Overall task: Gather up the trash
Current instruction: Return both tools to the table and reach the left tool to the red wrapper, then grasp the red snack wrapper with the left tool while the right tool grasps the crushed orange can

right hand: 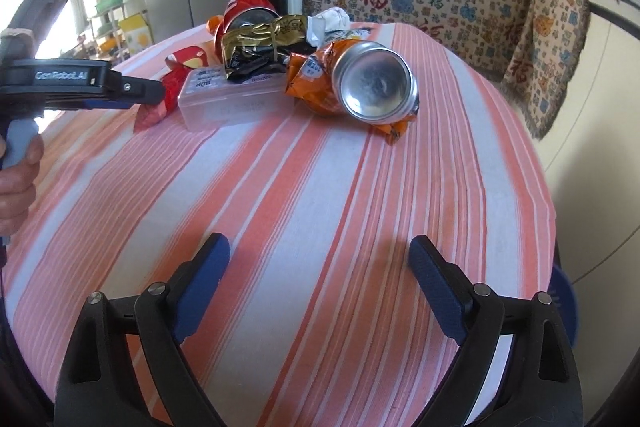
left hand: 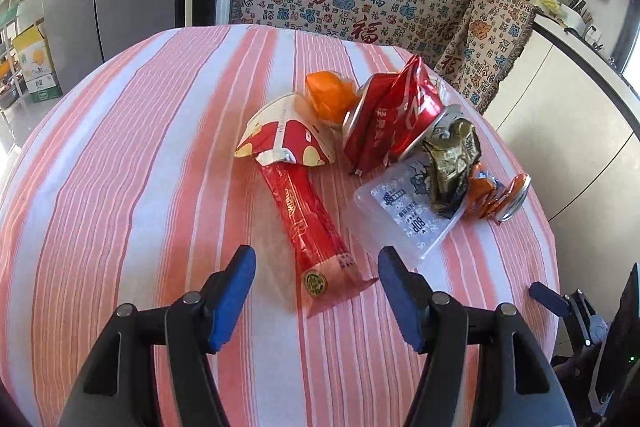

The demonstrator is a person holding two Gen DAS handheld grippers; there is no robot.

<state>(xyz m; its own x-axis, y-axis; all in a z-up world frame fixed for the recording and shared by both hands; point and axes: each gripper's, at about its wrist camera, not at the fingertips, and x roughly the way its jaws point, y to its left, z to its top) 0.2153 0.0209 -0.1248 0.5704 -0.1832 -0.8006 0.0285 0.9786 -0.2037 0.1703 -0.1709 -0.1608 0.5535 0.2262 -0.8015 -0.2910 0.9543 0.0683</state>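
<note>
Hovering low over the near edge of the table [left hand: 120, 155], the left gripper [left hand: 316, 267] has its 2 blue-padded jaws spread wide with nothing between them; the tail end of a long red wrapper [left hand: 308, 227] lies on the striped cloth just ahead of the gap, not touched by either pad. That wrapper runs away from the near edge toward the middle of the table, where its far end goes under a crumpled red-and-white paper carton [left hand: 280, 135]. Just beyond the carton sits an orange plastic scrap [left hand: 328, 95], and beside it, toward the far right edge, a crushed red can [left hand: 392, 115]. Nearer the right edge a clear plastic box [left hand: 400, 215] lies flat with a crumpled gold-and-black wrapper [left hand: 452, 163] resting on its top. A crushed orange can [left hand: 504, 195] lies on its side just beside the box, close to the right edge.

The right gripper [right hand: 320, 267] is over the near edge as well, jaws equally wide apart and holding nothing, with bare cloth between its pads. From its camera the orange can shows its silver base, well ahead of the jaws, and a white crumpled paper [right hand: 328, 23] sits behind the gold wrapper toward the far edge.
</note>
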